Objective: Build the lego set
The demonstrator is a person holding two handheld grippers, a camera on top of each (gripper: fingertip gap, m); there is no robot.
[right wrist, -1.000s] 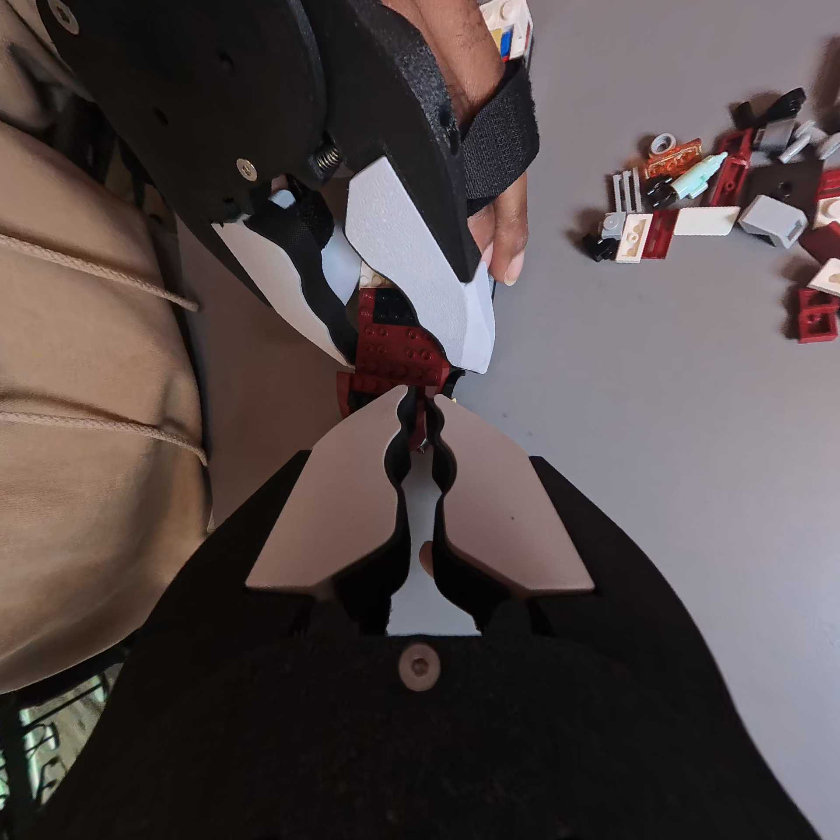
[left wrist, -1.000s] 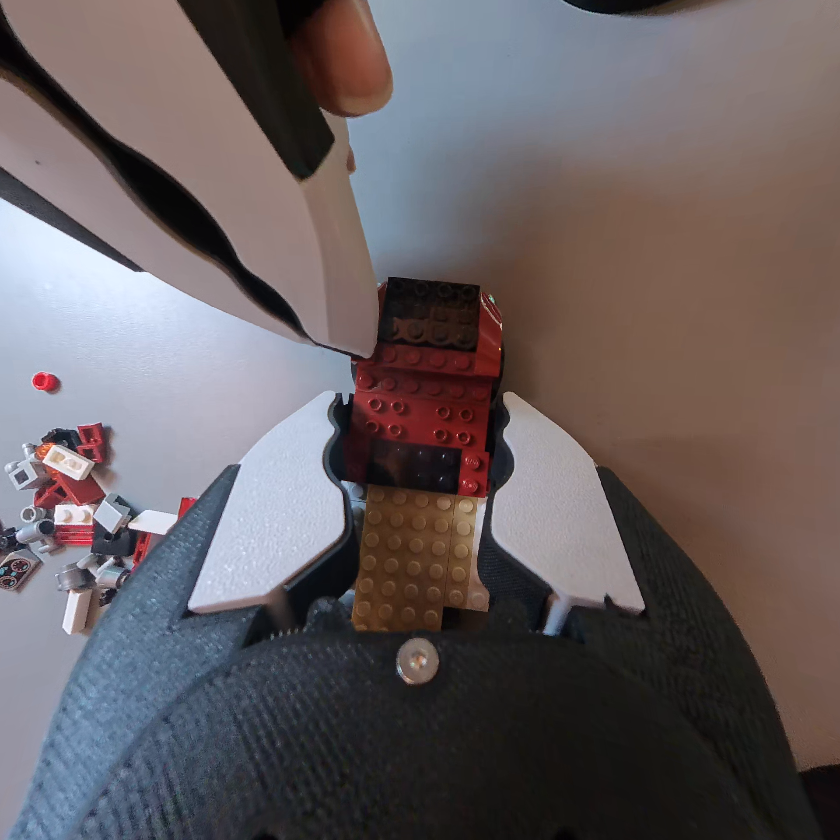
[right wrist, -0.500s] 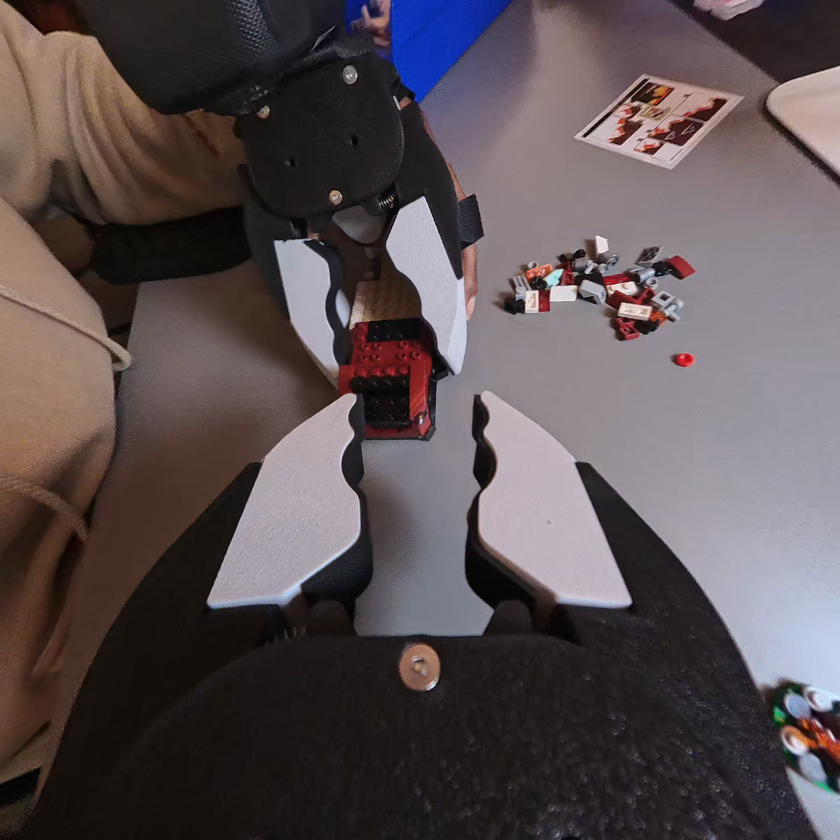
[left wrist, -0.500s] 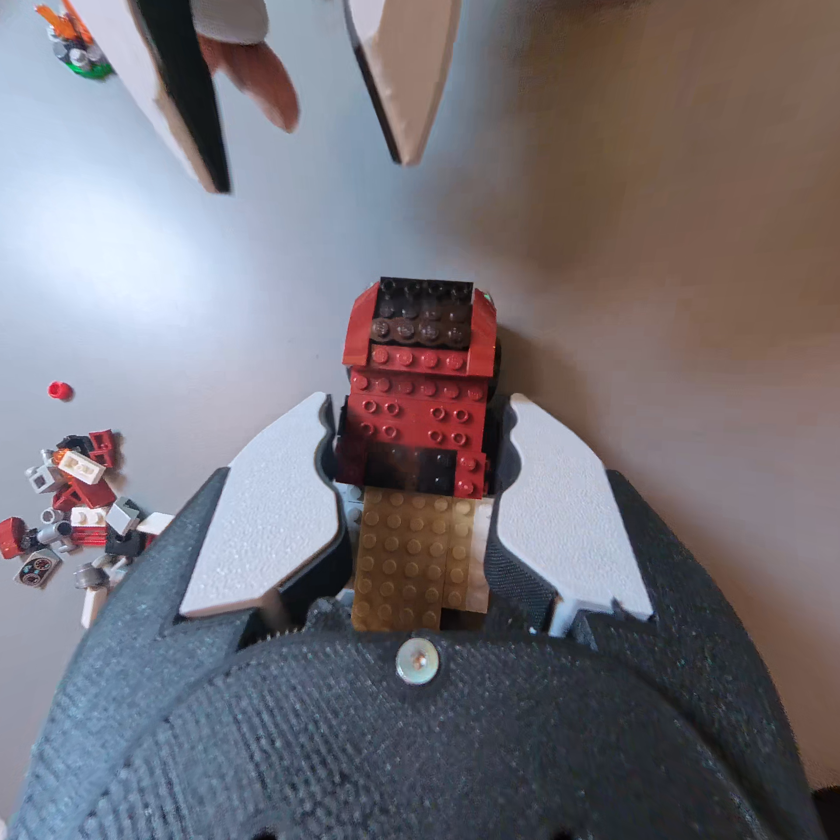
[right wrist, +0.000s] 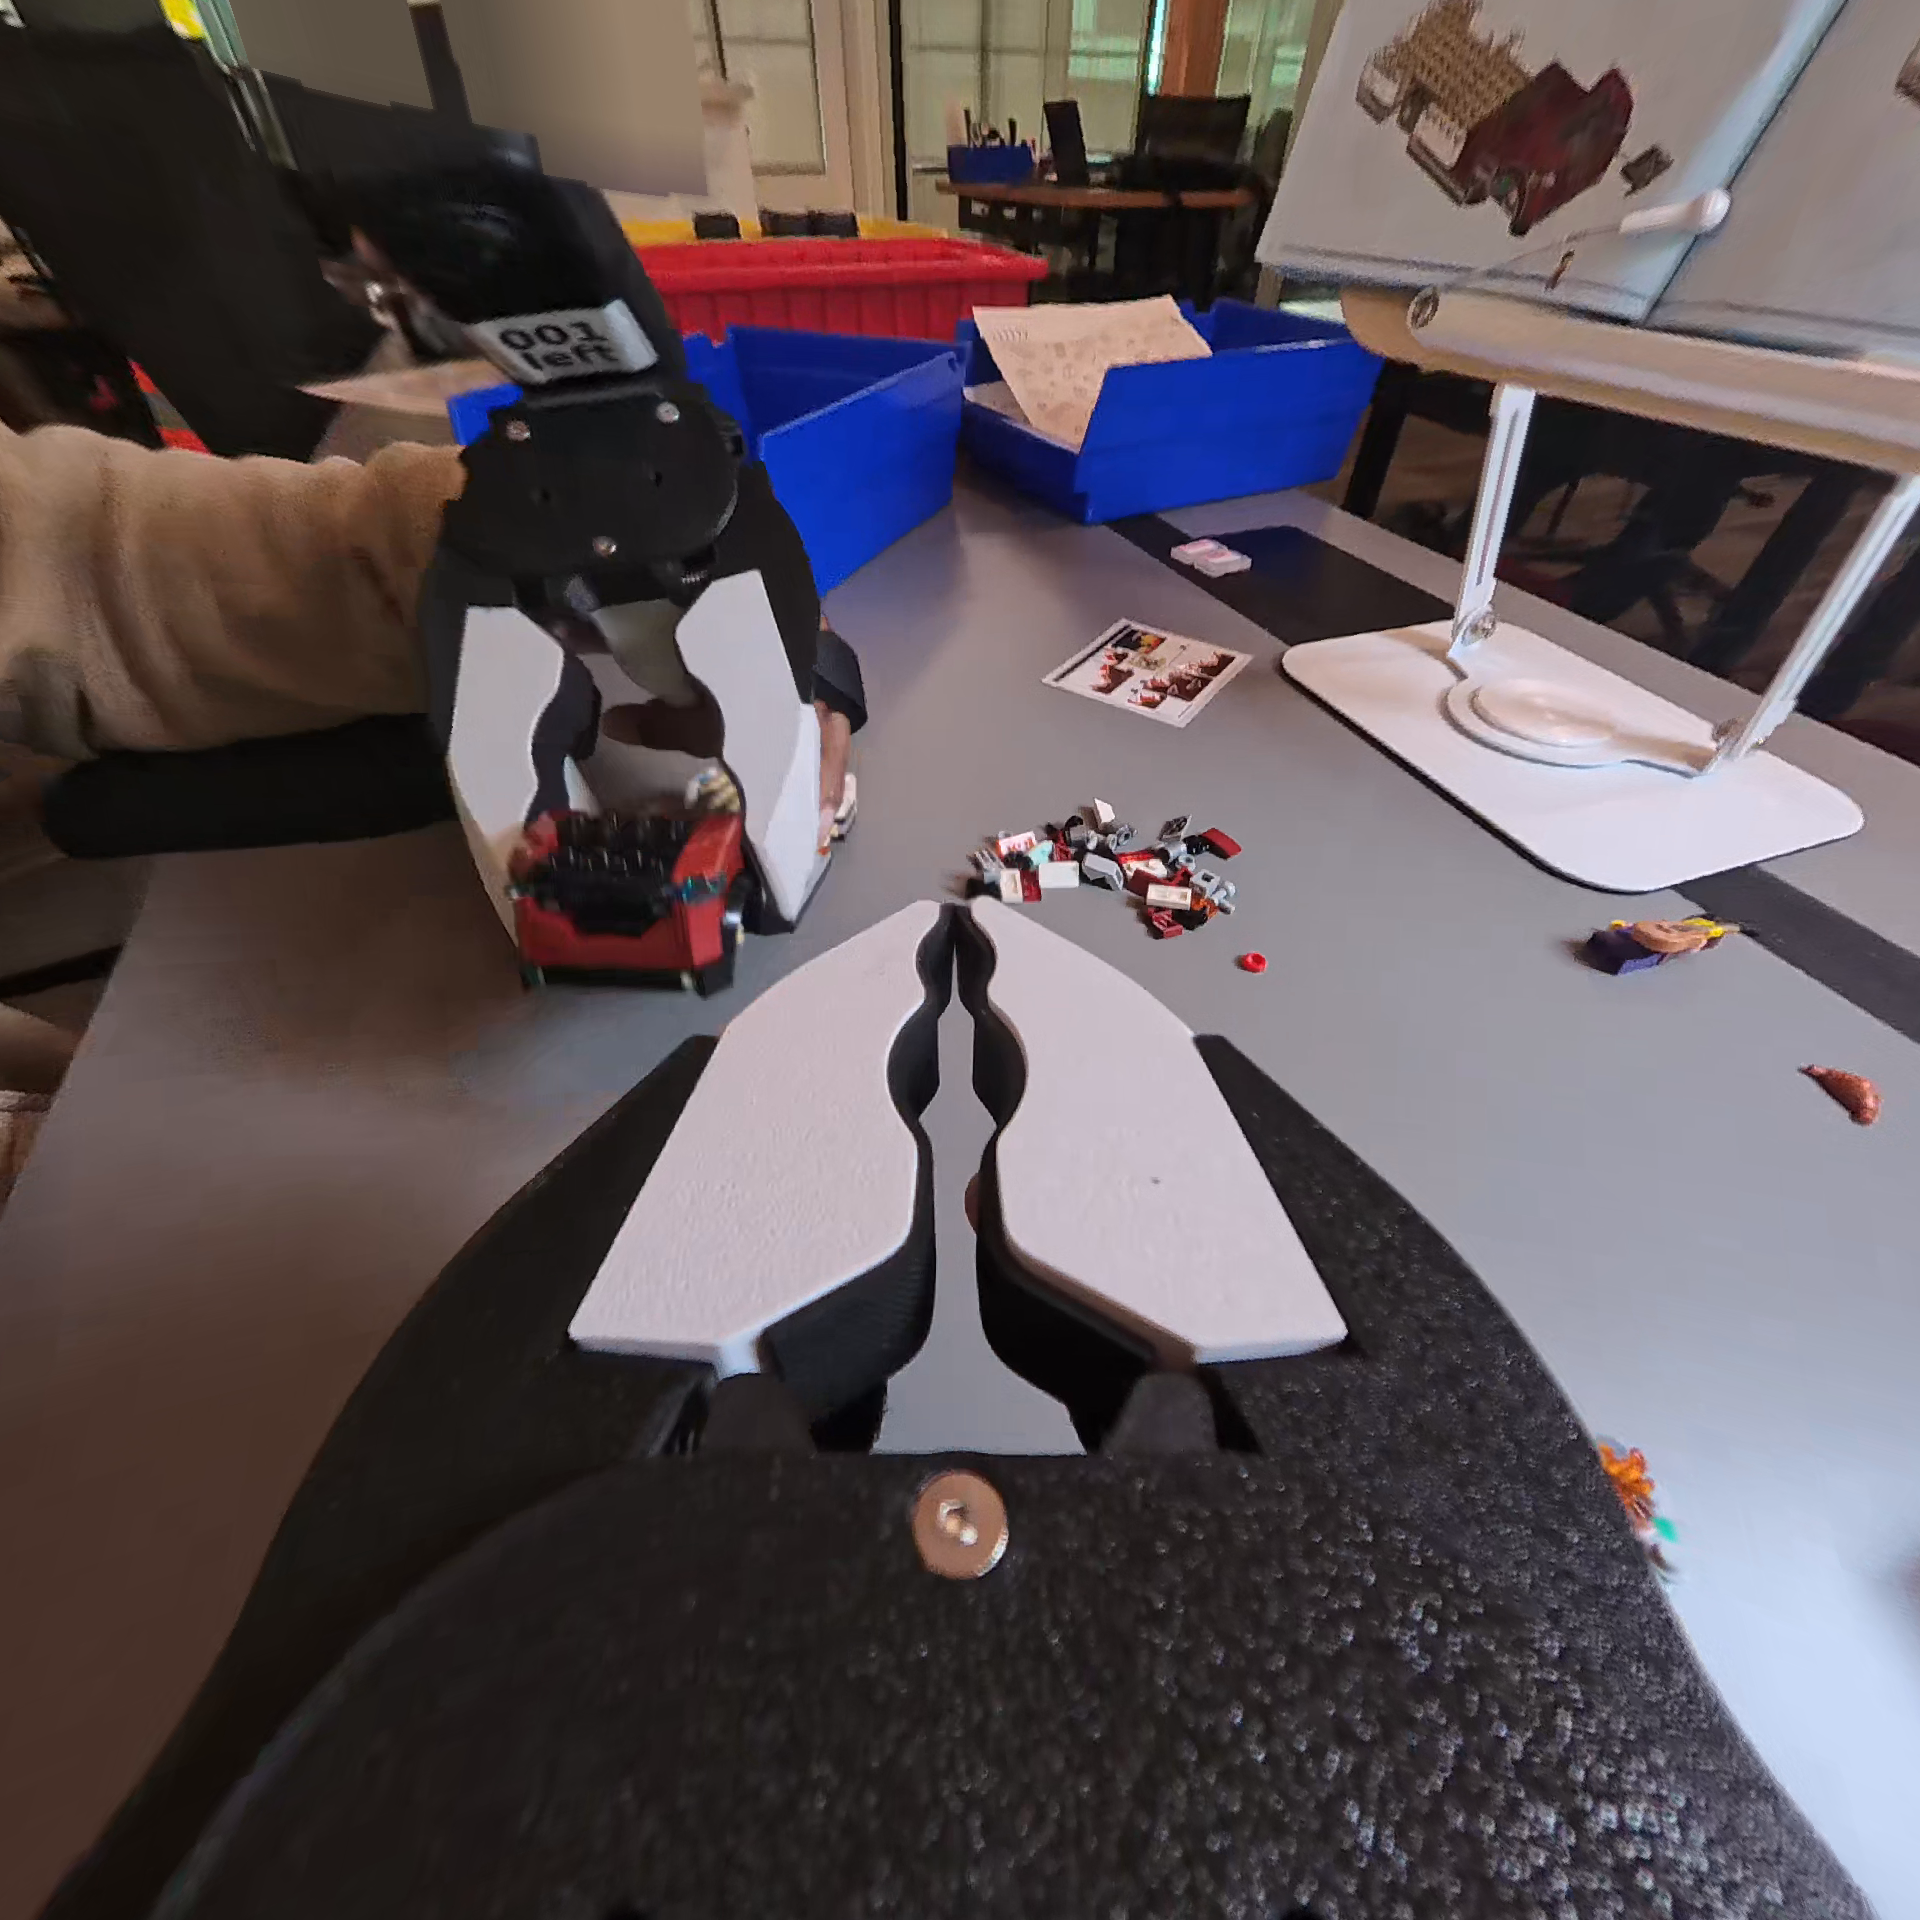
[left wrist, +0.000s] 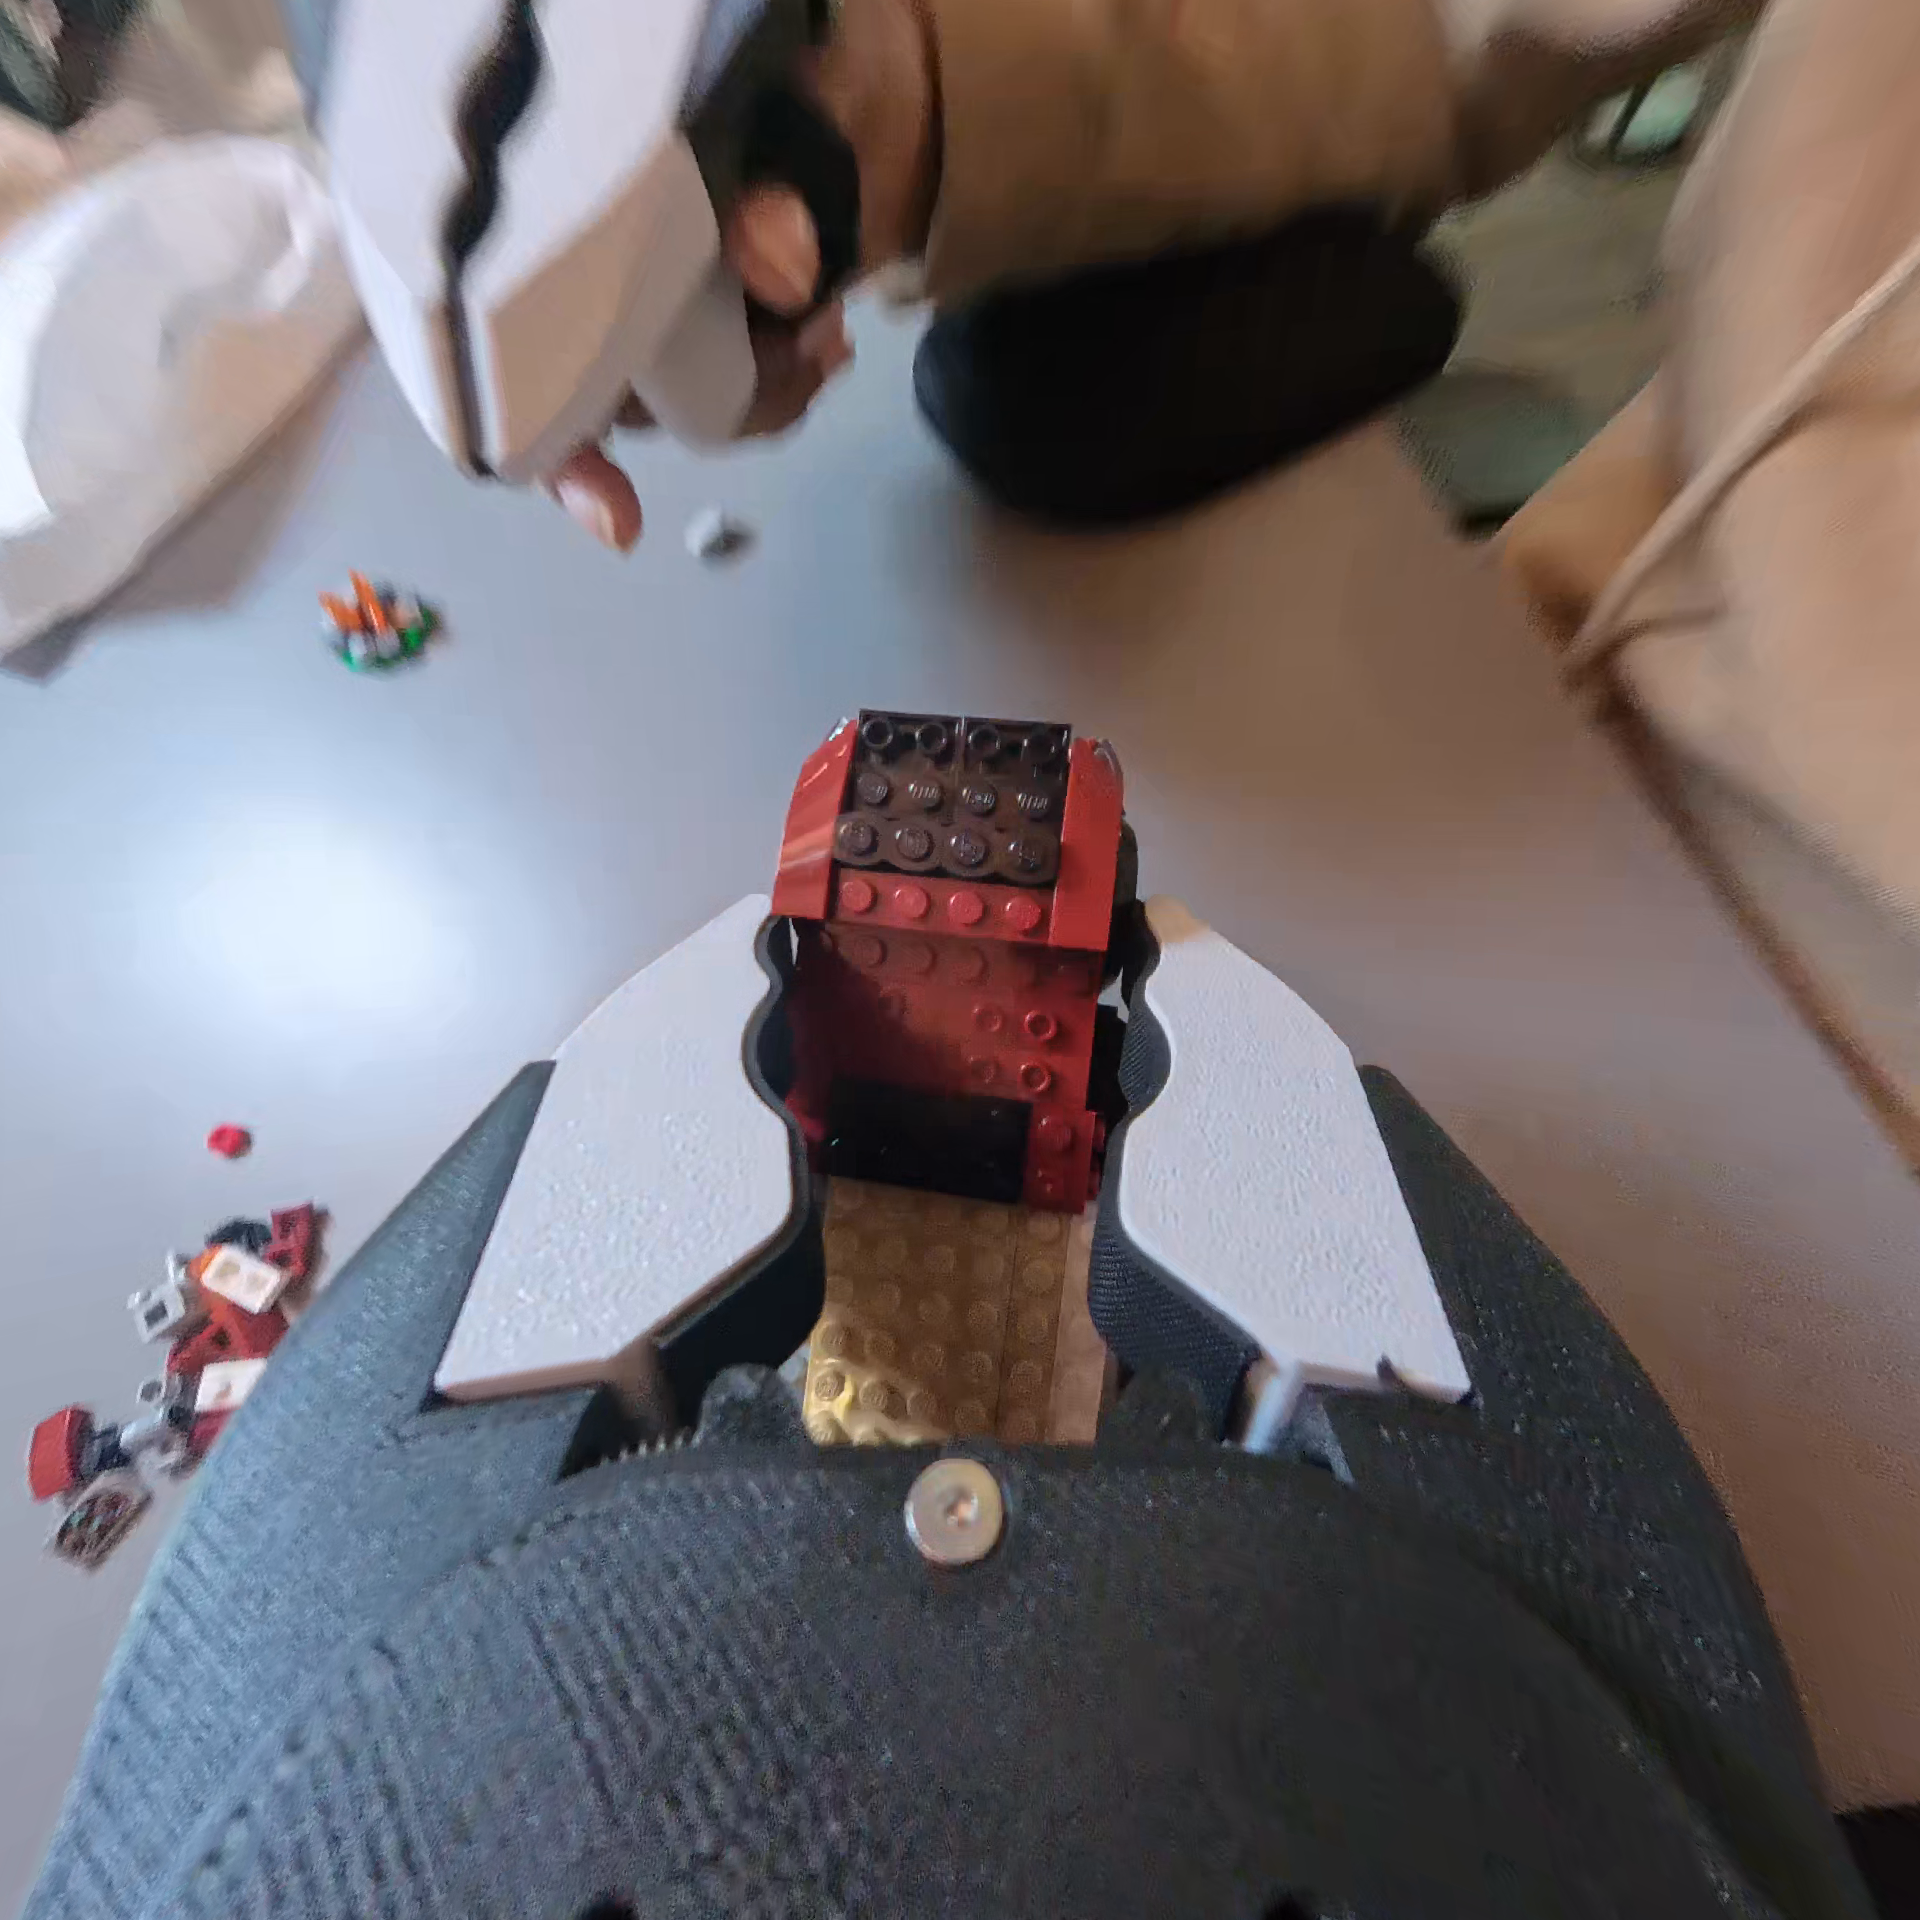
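Observation:
My left gripper (left wrist: 961,912) is shut on a brick model (left wrist: 956,831) of dark red, black and tan plates, its fingers (left wrist: 665,1143) pressing on both sides. The right wrist view shows the same: the left gripper (right wrist: 644,894) stands tips down on the grey table (right wrist: 416,1039) with the model (right wrist: 613,935) between its fingers. My right gripper (right wrist: 954,914) is shut, with nothing showing between its pads, and hangs above the table, apart from the model. It shows blurred at the top left of the left wrist view (left wrist: 483,457).
A pile of loose small bricks (right wrist: 1112,873) and a red round stud (right wrist: 1254,962) lie beyond my right gripper. A leaflet (right wrist: 1148,670), a white stand with an open booklet (right wrist: 1558,769), blue bins (right wrist: 1164,426) and a red bin (right wrist: 831,281) stand farther back. A person's sleeve (right wrist: 208,582) is at the left.
My right gripper left the model's front end, opened while it drew back and up, then shut again with nothing between its pads. My left gripper kept the model and tilted it.

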